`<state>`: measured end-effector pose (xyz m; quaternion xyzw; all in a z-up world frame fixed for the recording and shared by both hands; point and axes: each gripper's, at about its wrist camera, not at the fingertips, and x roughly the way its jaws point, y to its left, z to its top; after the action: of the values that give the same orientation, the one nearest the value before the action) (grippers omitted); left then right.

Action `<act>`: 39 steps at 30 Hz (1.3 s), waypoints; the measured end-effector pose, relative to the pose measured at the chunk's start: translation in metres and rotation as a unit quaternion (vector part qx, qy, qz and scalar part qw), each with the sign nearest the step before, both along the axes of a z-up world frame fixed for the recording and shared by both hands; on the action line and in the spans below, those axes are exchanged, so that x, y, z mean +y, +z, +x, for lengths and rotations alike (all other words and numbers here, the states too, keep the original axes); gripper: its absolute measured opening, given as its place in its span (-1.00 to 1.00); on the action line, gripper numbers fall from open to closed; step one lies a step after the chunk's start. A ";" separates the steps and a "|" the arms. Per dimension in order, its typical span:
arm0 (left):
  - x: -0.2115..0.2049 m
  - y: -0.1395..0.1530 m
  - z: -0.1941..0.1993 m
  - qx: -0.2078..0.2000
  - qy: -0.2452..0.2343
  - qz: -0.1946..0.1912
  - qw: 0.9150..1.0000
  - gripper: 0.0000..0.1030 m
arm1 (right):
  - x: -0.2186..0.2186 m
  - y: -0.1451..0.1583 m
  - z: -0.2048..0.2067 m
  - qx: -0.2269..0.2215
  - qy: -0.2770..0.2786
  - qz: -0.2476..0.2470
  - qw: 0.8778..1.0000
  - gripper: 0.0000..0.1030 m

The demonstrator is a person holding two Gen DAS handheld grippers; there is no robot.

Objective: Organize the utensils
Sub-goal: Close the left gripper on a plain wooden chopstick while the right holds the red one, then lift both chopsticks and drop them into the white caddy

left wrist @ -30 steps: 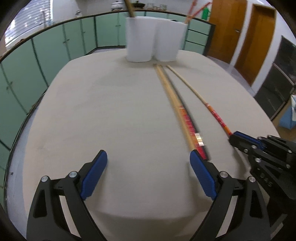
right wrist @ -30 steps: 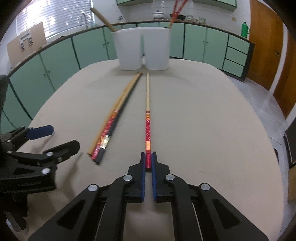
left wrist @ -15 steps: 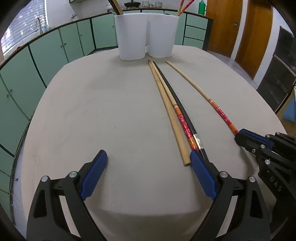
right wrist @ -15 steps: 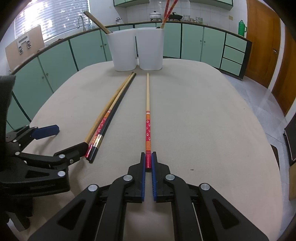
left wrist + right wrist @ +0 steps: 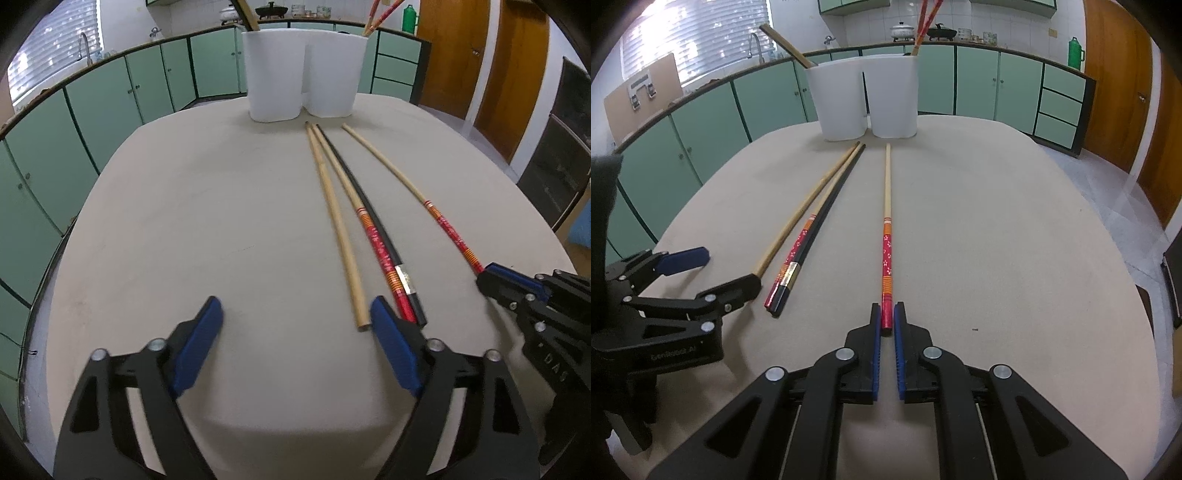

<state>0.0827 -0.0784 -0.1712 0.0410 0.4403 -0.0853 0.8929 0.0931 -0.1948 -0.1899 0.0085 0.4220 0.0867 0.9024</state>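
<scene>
My right gripper is shut on the red end of a red-patterned chopstick that lies flat on the table, pointing at two white holders. Three chopsticks lie together to its left: a plain wooden one, a red-patterned one and a black one. My left gripper is open and empty; its right finger sits just right of the wooden chopstick's near end. The left holder holds a wooden stick, the right holder red chopsticks.
The beige table ends close behind both grippers. Green cabinets ring the far side, and wooden doors stand at the right. The right gripper shows at the right edge of the left wrist view.
My left gripper has moved forward and slightly right, so the three grouped chopsticks' near ends now lie beside its right finger. The right gripper stays shut on its chopstick.
</scene>
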 end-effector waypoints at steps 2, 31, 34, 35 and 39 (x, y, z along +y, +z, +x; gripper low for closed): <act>-0.002 0.001 0.000 -0.003 -0.003 -0.005 1.000 0.24 | -0.001 0.000 0.000 0.001 0.000 0.003 1.000 -0.85; 0.001 0.044 -0.017 -0.055 -0.003 -0.020 0.998 -0.89 | -0.014 0.032 -0.006 -0.038 -0.004 0.019 0.999 -0.89; 0.003 0.063 -0.019 -0.079 -0.002 -0.025 0.997 -0.89 | -0.017 0.045 -0.007 -0.052 -0.003 0.018 0.998 -0.89; 0.004 0.068 -0.018 -0.085 -0.003 -0.026 0.996 -0.89 | -0.017 0.049 -0.007 -0.057 -0.003 0.017 0.998 -0.89; 0.006 0.092 -0.015 -0.115 -0.006 -0.031 0.993 -0.89 | -0.023 0.074 -0.005 -0.083 -0.001 0.022 0.996 -0.89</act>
<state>0.0674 -0.0720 -0.0795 0.0256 0.3321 -0.0985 0.9378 0.0880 -0.2175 -0.1159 0.0215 0.3434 0.0951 0.9341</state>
